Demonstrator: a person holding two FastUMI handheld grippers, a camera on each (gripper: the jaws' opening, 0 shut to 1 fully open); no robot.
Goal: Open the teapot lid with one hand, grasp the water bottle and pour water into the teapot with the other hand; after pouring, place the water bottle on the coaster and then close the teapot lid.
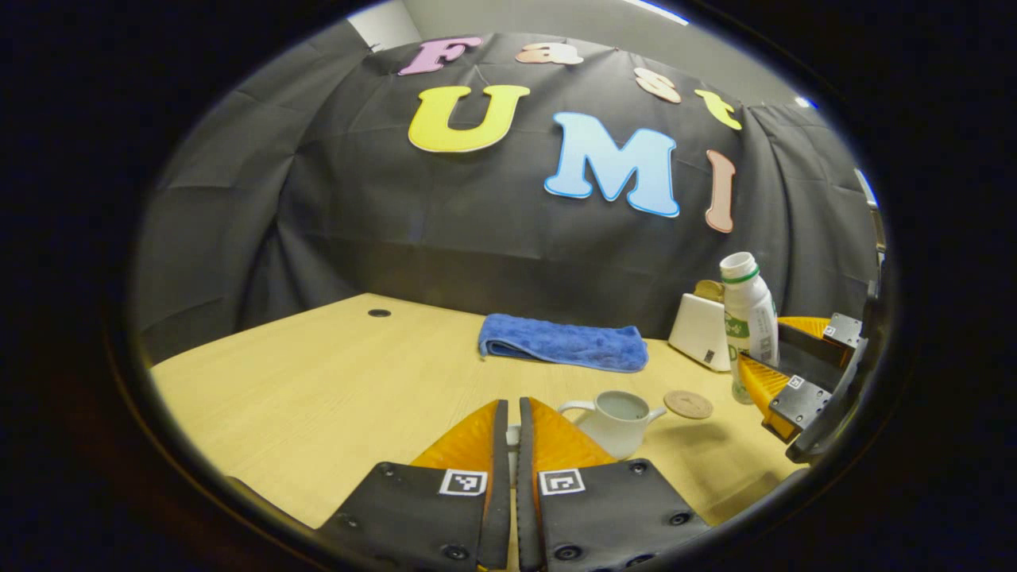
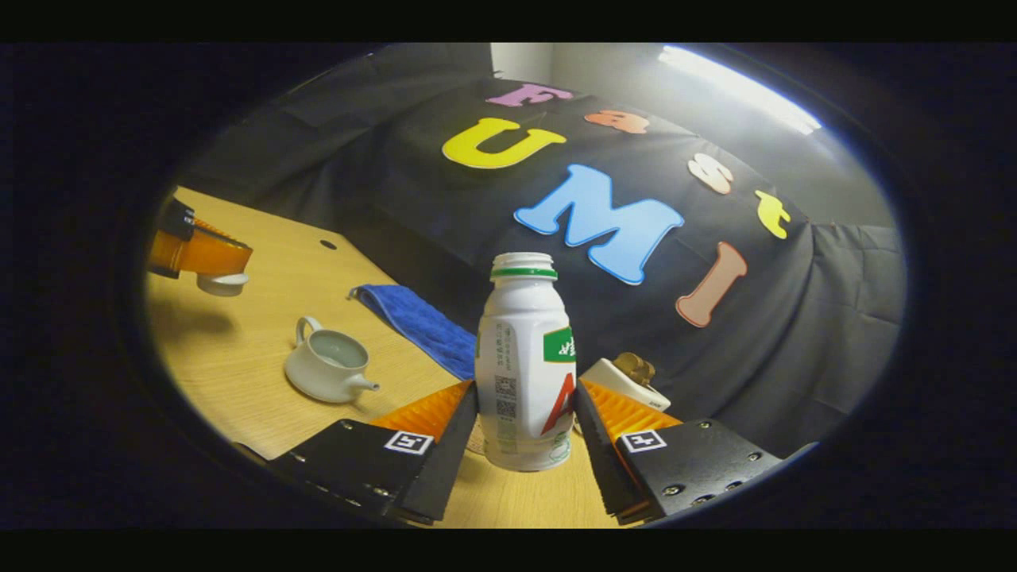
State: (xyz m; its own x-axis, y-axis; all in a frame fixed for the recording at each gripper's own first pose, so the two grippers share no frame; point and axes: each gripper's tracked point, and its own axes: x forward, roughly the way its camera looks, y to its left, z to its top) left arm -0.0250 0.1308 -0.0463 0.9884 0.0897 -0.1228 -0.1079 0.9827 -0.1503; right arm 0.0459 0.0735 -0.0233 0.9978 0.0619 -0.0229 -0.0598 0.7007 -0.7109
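Teapot (image 1: 616, 423): white, lid off, upright on the counter (image 1: 334, 389), toward its near right part in the left gripper view; handle and spout point to opposite sides.
Teapot lid (image 2: 223, 282): small white piece held up above the counter by the left gripper, seen far left in the right gripper view, well apart from the teapot (image 2: 326, 367).
Left gripper (image 1: 512, 433): jaws nearly together, pinching the lid; a sliver of white shows in the gap between them.
Water bottle (image 2: 524, 365): white, green ring at the neck, cap off, upright; base at or just above the counter, cannot tell which. In the left gripper view it (image 1: 749, 318) stands near the right edge.
Right gripper (image 2: 524, 425): jaws spread to bottle width, one on each side of the lower body, appearing to press on it.
Coaster (image 1: 688, 404): round, cork-coloured, flat on the counter between teapot and bottle, bare.
Blue towel (image 1: 564, 343): folded, along the far edge by the wall.
White box (image 1: 701, 332): near the far right corner, behind the bottle, something brown on top.
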